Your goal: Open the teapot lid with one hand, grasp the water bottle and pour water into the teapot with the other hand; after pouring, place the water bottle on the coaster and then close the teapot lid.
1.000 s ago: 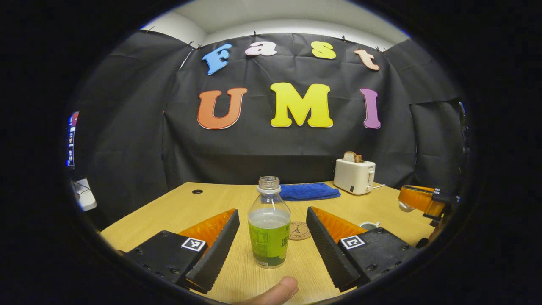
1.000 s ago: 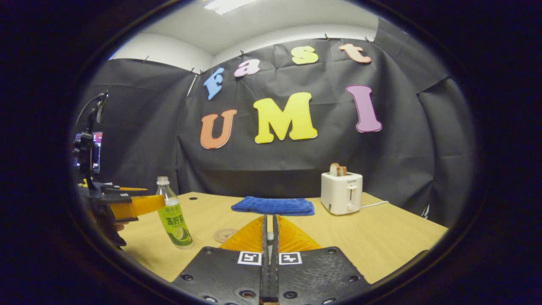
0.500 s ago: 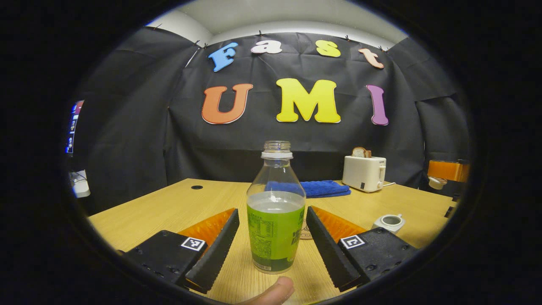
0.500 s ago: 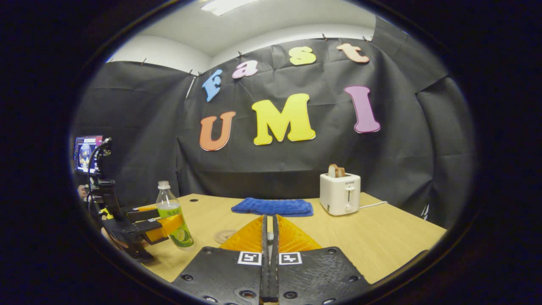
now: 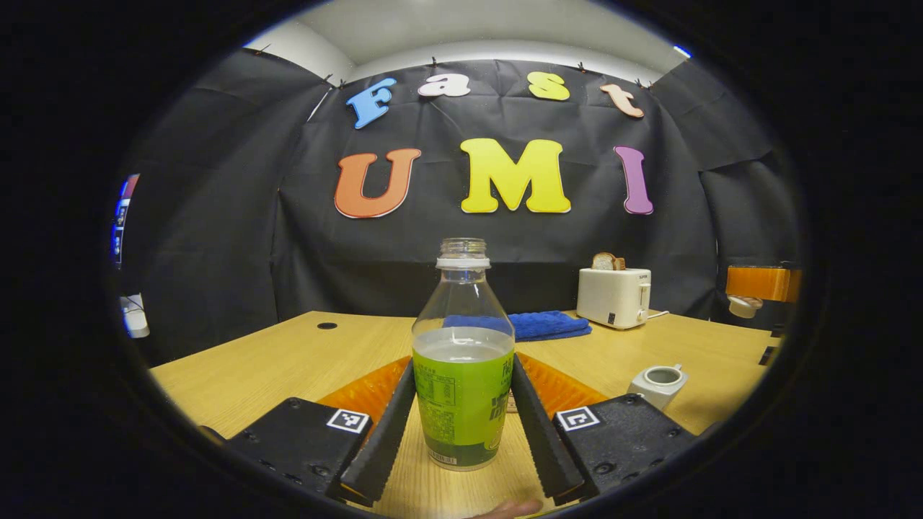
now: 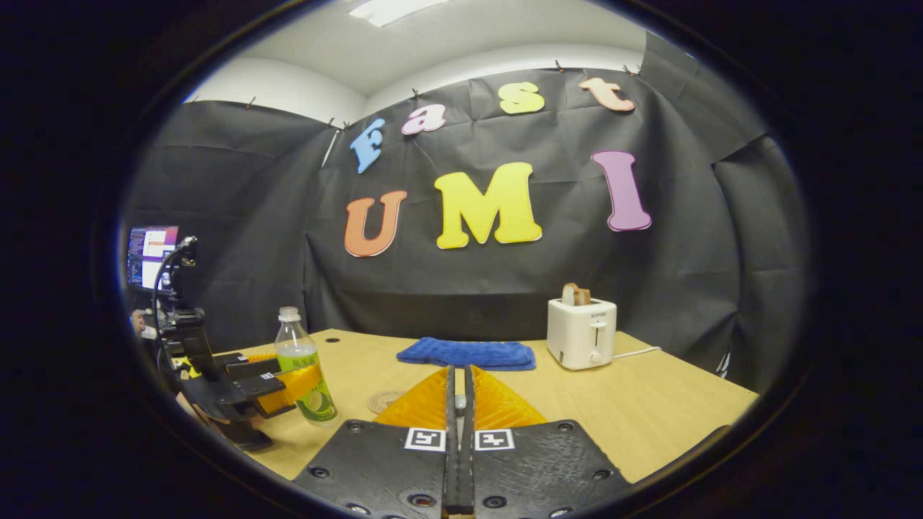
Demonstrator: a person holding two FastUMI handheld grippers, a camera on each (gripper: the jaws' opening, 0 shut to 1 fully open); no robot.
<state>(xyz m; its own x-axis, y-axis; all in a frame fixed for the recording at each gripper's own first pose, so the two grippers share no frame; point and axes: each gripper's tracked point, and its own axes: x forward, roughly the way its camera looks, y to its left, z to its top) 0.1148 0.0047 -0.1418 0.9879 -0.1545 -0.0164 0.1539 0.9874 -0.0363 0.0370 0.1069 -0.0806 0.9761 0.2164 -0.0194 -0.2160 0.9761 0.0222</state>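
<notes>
An uncapped water bottle (image 5: 461, 375) with a green label stands on the wooden table (image 5: 288, 360), about half full. My left gripper (image 5: 463, 364) is shut on it, one finger pressing each side of the label. In the right gripper view, the same bottle (image 6: 303, 371) stands at the left with the left gripper (image 6: 270, 382) around it. The white teapot (image 5: 657, 382) sits open on the table to the right. My right gripper (image 6: 459, 371) is shut on the knob of the teapot lid (image 5: 743, 306), held up in the air at the far right. The round coaster (image 6: 386, 400) lies beyond the bottle.
A white toaster (image 5: 613, 295) with a slice of bread stands at the back right, its cord trailing off. A folded blue towel (image 5: 541, 324) lies at the back centre. A monitor (image 6: 148, 256) glows at the far left. A fingertip (image 5: 505, 510) shows at the lower edge.
My left gripper has come up to the bottle and its fingers have closed from wide apart onto the label. The right gripper stays shut and has barely moved.
</notes>
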